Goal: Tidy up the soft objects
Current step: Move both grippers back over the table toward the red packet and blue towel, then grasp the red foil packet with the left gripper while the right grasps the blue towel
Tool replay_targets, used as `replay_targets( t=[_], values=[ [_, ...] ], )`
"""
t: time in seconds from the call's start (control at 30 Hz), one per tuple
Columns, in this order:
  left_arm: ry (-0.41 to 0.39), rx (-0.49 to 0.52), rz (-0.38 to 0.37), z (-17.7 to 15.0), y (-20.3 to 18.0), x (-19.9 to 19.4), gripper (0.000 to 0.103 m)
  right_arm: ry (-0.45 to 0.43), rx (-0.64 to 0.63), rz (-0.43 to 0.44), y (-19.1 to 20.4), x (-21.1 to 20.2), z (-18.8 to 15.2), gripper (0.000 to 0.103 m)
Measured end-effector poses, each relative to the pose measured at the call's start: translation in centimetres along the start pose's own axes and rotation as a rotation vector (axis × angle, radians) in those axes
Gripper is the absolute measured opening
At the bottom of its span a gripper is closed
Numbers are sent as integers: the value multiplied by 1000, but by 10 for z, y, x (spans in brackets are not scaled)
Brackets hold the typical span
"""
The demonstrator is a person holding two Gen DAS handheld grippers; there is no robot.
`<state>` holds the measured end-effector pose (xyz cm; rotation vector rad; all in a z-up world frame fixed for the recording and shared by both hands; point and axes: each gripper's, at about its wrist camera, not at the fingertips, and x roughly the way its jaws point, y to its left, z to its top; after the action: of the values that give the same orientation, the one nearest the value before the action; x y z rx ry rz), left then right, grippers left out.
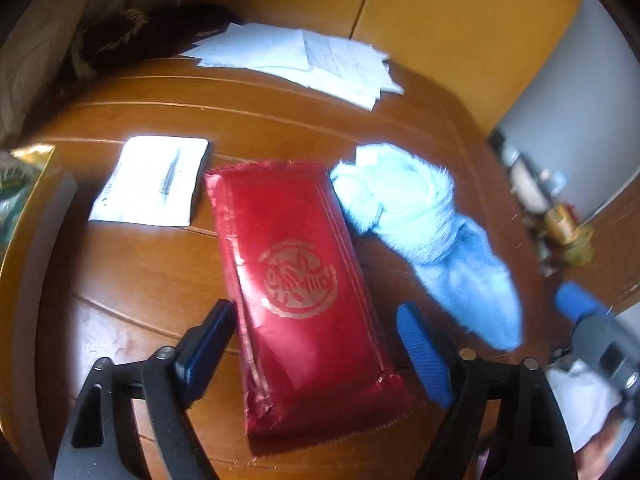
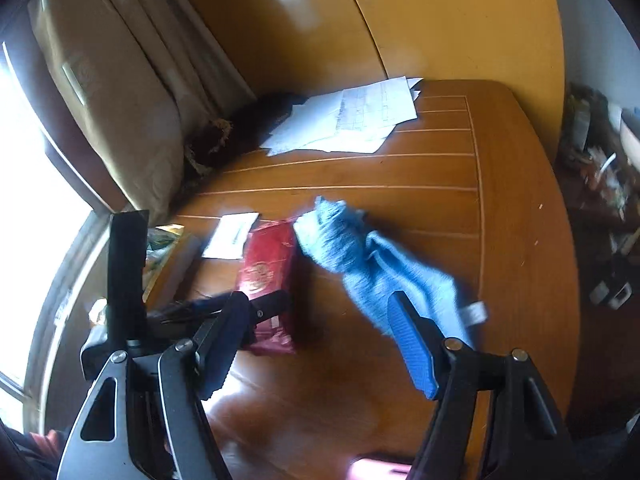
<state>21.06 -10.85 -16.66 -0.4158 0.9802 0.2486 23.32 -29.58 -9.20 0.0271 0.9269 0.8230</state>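
A red foil-wrapped soft pack with a gold emblem lies on the wooden table. My left gripper is open, its fingers straddling the pack's near half just above it. A light blue fluffy cloth lies crumpled against the pack's right side. In the right wrist view the red pack and the blue cloth lie ahead. My right gripper is open and empty above the table, its right finger over the cloth's near end.
A small white packet lies left of the pack. Loose white papers and a dark fringed fabric sit at the table's far side. A gold-edged box stands at the left. Cluttered bottles stand beyond the right edge.
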Motion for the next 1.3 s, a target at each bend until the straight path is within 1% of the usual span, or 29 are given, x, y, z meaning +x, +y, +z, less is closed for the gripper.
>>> replay_targets(
  t=[0.03, 0.1, 0.13, 0.2, 0.23, 0.27, 0.33, 0.37, 0.4, 0.43, 0.5, 0.57, 0.63, 0.73, 0.8, 0.9, 0.93, 1.03, 1.07, 1.1, 1.13, 1.2, 1.27, 1.3],
  values=[
    [-7, 28, 16, -1, -5, 1, 96, 10, -13, -3, -1, 6, 3, 71],
    [-20, 110, 78, -6, -16, 1, 97, 30, -28, -9, -6, 17, 10, 71],
    [-25, 139, 94, -8, -19, 0, 97, 40, -27, -10, -9, 24, 14, 71],
    [-45, 161, 95, -11, -19, -3, 96, 64, -24, -14, -15, 37, 22, 71],
    [-59, 165, 101, -12, -17, -7, 87, 74, -26, -16, -17, 44, 27, 71],
    [-69, 169, 111, -13, -15, -10, 83, 88, -32, -21, -18, 51, 30, 71],
    [-79, 173, 83, -16, -6, -18, 76, 121, -50, -41, -20, 68, 39, 71],
    [-81, 181, 78, -16, -3, -21, 73, 133, -59, -49, -19, 74, 42, 71],
    [-83, 184, 73, -17, 2, -25, 69, 146, -75, -58, -17, 82, 46, 71],
    [-89, 177, 57, -20, 7, -27, 66, 151, -84, -66, -15, 88, 48, 71],
    [-94, 163, 21, -26, 18, -35, 66, 162, -105, -73, -12, 99, 53, 71],
    [-103, 161, 11, -29, 23, -35, 65, 165, -110, -91, -11, 107, 59, 71],
    [-135, 162, -11, -35, 27, -38, 65, 164, -103, -102, -11, 113, 65, 71],
    [-158, 155, -16, -41, 27, -41, 65, 165, -121, -108, -7, 122, 69, 71],
    [-154, 119, -46, -40, 31, -44, 65, 188, -142, -97, -4, 131, 68, 71],
    [-146, 72, -100, -28, 35, -34, 65, 249, -163, -64, -1, 147, 62, 72],
    [-144, 57, -118, -25, 37, -32, 65, 235, -183, -71, 1, 147, 60, 73],
    [-138, 18, -161, -22, 43, -31, 65, 237, -217, -84, 8, 147, 57, 72],
    [-135, 10, -170, -20, 44, -29, 65, 235, -228, -98, 10, 148, 55, 72],
    [-133, 4, -178, -20, 45, -29, 65, 234, -248, -132, 14, 149, 54, 66],
    [-133, 4, -181, -20, 45, -29, 65, 237, -271, -169, 19, 151, 54, 57],
    [-133, 7, -178, -21, 44, -29, 65, 252, -281, -149, 25, 152, 55, 44],
    [-135, 9, -176, -21, 44, -29, 65, 251, -297, -178, 31, 153, 55, 43],
    [-135, 8, -178, -21, 44, -29, 65, 247, -296, -179, 32, 153, 54, 41]
  ],
)
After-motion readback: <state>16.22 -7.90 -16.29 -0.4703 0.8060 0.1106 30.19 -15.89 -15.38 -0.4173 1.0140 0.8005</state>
